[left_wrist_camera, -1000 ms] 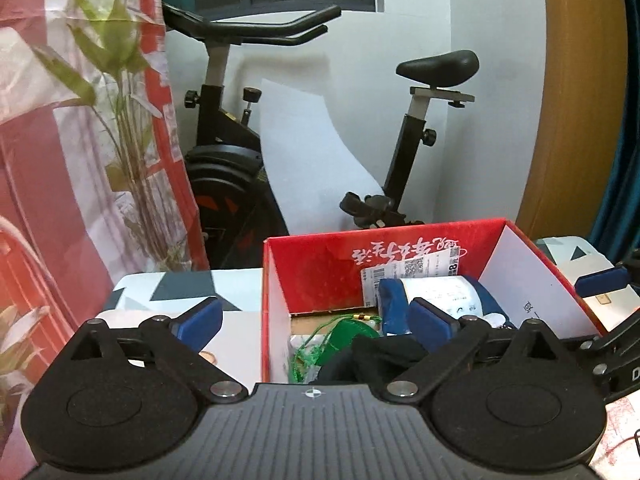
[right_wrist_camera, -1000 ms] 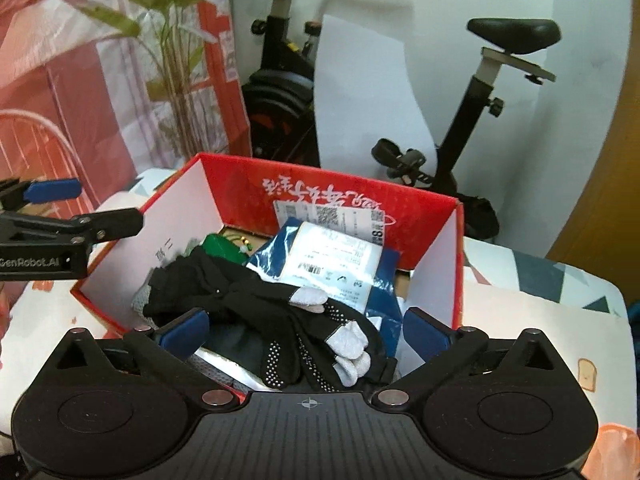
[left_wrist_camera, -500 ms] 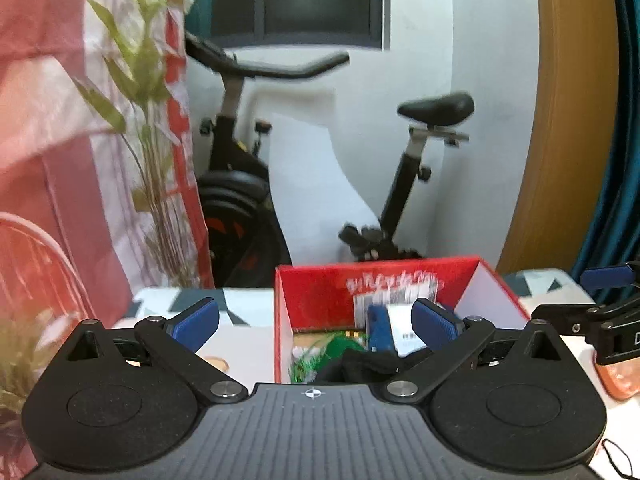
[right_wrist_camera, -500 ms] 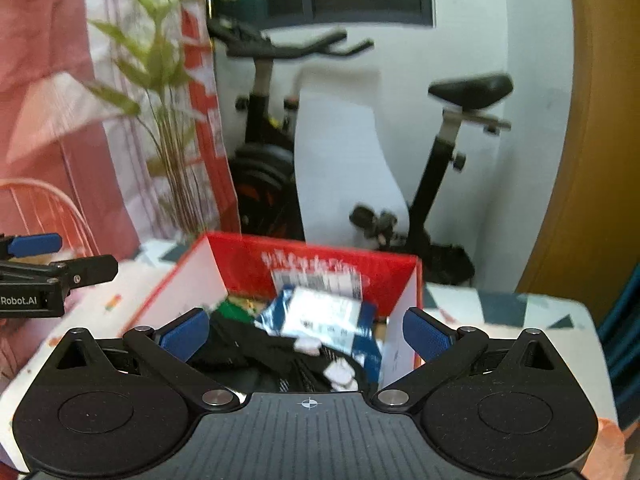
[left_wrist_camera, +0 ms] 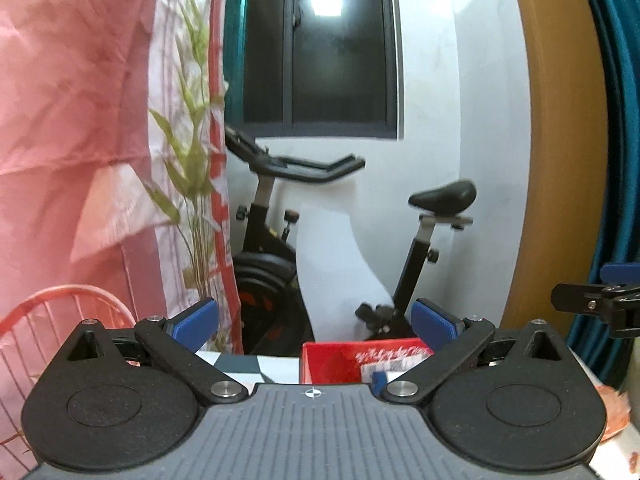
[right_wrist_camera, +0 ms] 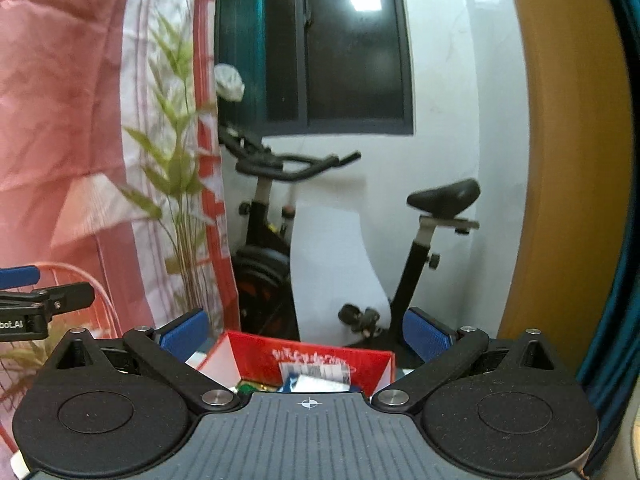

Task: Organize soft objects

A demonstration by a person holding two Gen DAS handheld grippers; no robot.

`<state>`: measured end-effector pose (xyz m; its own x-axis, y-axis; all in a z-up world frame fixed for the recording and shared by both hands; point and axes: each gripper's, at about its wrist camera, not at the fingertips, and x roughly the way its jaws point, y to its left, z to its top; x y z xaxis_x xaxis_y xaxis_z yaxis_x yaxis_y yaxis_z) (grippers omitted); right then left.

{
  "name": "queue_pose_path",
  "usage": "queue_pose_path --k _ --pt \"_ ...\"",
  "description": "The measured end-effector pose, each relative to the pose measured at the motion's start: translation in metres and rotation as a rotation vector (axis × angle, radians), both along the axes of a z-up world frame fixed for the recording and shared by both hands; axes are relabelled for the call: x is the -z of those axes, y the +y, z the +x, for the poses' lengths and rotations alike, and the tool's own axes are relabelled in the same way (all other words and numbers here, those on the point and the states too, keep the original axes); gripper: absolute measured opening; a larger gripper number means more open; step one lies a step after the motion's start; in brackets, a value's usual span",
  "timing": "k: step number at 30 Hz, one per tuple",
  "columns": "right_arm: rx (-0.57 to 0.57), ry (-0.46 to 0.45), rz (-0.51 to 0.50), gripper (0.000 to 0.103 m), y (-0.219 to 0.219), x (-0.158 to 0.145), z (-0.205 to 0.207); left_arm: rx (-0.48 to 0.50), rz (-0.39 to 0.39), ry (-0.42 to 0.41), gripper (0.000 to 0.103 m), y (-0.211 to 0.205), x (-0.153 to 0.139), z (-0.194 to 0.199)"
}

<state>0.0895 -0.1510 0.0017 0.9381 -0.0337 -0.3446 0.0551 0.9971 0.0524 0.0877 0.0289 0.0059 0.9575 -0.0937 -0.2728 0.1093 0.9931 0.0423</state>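
A red cardboard box (left_wrist_camera: 332,364) stands on the table, low in the left wrist view; it also shows in the right wrist view (right_wrist_camera: 316,354). Only the tops of a blue-and-white packet (right_wrist_camera: 316,382) and something green (right_wrist_camera: 250,387) show inside it; the black gloves are hidden behind the gripper body. My left gripper (left_wrist_camera: 314,322) is open and empty, raised high and back from the box. My right gripper (right_wrist_camera: 306,330) is open and empty too, raised likewise. Each gripper shows at the edge of the other's view, the right one (left_wrist_camera: 592,304) and the left one (right_wrist_camera: 36,300).
A black exercise bike (left_wrist_camera: 304,240) stands against the white wall behind the table. A pink curtain (left_wrist_camera: 72,120) and a green plant (left_wrist_camera: 192,184) are at the left. A pink wire basket (left_wrist_camera: 48,320) sits at the left, a wooden panel (left_wrist_camera: 560,160) at the right.
Both grippers have lifted up and pulled back from the box, tilting upward, so the box has dropped to the bottom of both views. Both stayed open and empty.
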Motion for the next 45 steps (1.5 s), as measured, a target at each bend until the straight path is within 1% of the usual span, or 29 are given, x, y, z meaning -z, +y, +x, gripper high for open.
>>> queue_pose_path --k 4,9,12,15,18,22,31,40,45 --pt "0.022 -0.041 -0.009 0.103 0.005 -0.012 -0.025 -0.007 -0.003 -0.045 0.103 -0.004 -0.012 -0.028" --pt "0.075 -0.094 -0.031 0.103 0.013 -0.021 -0.06 -0.024 0.02 -0.081 0.103 -0.01 -0.015 -0.056" --pt "0.089 -0.109 -0.015 0.103 0.011 -0.023 -0.079 -0.017 0.019 -0.079 0.103 -0.011 -0.019 -0.064" --pt "0.094 -0.122 -0.036 0.103 0.009 -0.028 -0.09 -0.016 0.013 -0.082 0.103 -0.013 -0.023 -0.065" --pt "0.113 -0.128 -0.055 0.103 0.005 -0.031 -0.095 -0.023 0.007 -0.081 0.103 -0.016 -0.025 -0.064" --pt "0.133 -0.138 -0.055 0.103 -0.001 -0.035 -0.101 -0.015 0.009 -0.08 0.103 -0.017 -0.024 -0.065" --pt "0.137 -0.135 -0.069 0.103 -0.002 -0.035 -0.109 -0.024 0.02 -0.074 0.103 -0.015 -0.025 -0.066" --pt "0.14 -0.112 -0.065 0.103 -0.007 -0.031 -0.108 -0.035 0.028 -0.078 0.103 -0.015 -0.022 -0.069" --pt "0.143 -0.093 -0.067 0.103 -0.008 -0.026 -0.105 -0.035 0.023 -0.067 0.103 -0.016 -0.019 -0.067"
